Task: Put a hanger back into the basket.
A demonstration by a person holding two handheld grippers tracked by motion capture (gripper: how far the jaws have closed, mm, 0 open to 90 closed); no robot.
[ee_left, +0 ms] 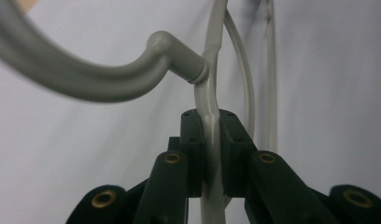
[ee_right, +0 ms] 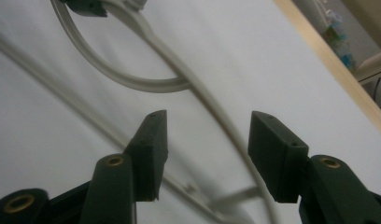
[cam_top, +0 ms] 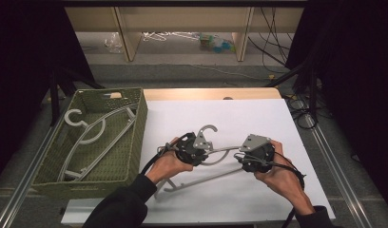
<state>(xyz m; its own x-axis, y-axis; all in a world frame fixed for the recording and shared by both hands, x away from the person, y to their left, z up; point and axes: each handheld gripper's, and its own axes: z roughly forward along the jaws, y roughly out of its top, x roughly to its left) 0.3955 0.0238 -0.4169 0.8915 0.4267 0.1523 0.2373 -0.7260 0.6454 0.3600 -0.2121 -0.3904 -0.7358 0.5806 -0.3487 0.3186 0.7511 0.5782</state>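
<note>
The right claw rises from the bottom of the frame with its two black jaws standing apart. Nothing is pressed between the pads. A grey hanger lies beyond them on the white bench: one slim arm runs from the upper left down through the gap between the jaws, nearer the right one, and a curved loop branches off it above the left jaw. At the top left, the left claw grips the hanger. A wooden bench edge crosses the upper right corner.
</note>
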